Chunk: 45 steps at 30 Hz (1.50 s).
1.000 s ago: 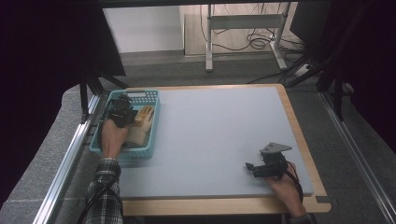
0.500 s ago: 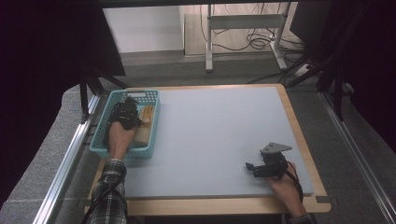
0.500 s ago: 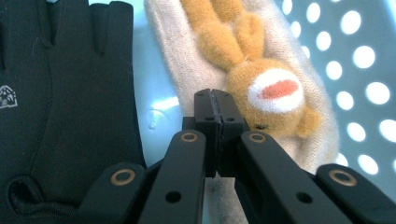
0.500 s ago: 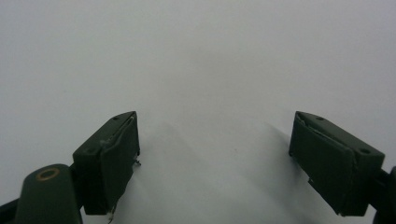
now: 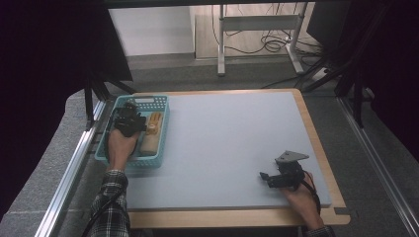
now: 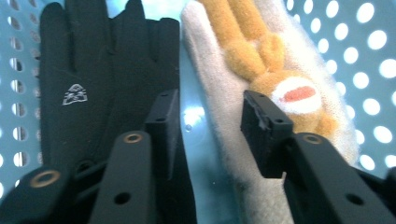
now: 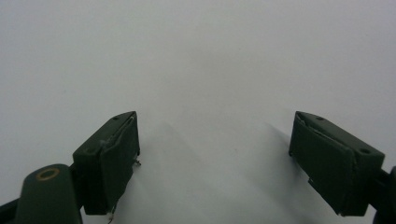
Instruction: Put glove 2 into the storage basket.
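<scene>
In the left gripper view the black glove [image 6: 93, 79] is running off the picture at twelve o'clock, its fingertips cut away, and the left tool [image 6: 205, 126] is covering its cuff at six o'clock. The cream glove [image 6: 224, 93] with the orange plush is likewise leaving the frame at twelve. In the high view the person's hand is hiding much of the basket [image 5: 160, 106], and the gloves inside are showing too small to tell apart.

The rectangular pale-grey table top [image 5: 232, 148] with a light wooden border carries a perforated turquoise plastic basket [image 5: 157, 102] at its left edge, partly overhanging that border.
</scene>
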### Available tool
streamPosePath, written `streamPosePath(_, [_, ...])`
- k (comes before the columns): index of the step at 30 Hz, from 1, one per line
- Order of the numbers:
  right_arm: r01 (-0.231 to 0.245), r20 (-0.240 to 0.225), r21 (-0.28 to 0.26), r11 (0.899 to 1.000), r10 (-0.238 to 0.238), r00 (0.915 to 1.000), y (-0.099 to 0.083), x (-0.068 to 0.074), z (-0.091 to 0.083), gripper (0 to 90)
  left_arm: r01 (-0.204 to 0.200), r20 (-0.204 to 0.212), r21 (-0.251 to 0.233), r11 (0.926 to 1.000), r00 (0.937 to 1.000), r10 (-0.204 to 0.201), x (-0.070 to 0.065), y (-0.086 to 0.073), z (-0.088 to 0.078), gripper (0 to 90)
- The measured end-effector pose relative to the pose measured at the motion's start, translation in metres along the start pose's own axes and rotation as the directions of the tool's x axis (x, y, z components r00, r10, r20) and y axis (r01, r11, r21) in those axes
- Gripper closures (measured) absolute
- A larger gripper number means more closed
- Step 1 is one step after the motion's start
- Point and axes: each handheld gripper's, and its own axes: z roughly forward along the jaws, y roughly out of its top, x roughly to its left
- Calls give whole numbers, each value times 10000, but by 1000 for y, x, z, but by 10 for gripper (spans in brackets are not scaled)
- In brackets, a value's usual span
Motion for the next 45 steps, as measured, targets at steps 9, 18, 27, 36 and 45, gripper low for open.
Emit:
streamPosePath(9, [9,2,2,10000,-9,10000,0,0,0,158,149,-37,-408,9991,9999,-151,10,-7,-10,382])
streamPosePath(18, [12,4,4,10000,-12,10000,0,0,0,158,303,196,-884,9956,9994,-287,19,-14,-19,266])
streamPosePath(27, [10,4,4,10000,-10,10000,0,0,0,158,222,374,-1227,9922,9991,-177,22,-19,-27,174])
streamPosePath(36, [13,7,6,10000,-13,10000,0,0,0,158,151,631,-1557,9877,9980,-54,21,-24,-35,100])
streamPosePath(45, [16,10,7,10000,-16,10000,0,0,0,158,-243,697,-1738,9845,9969,369,15,-27,-44,51])
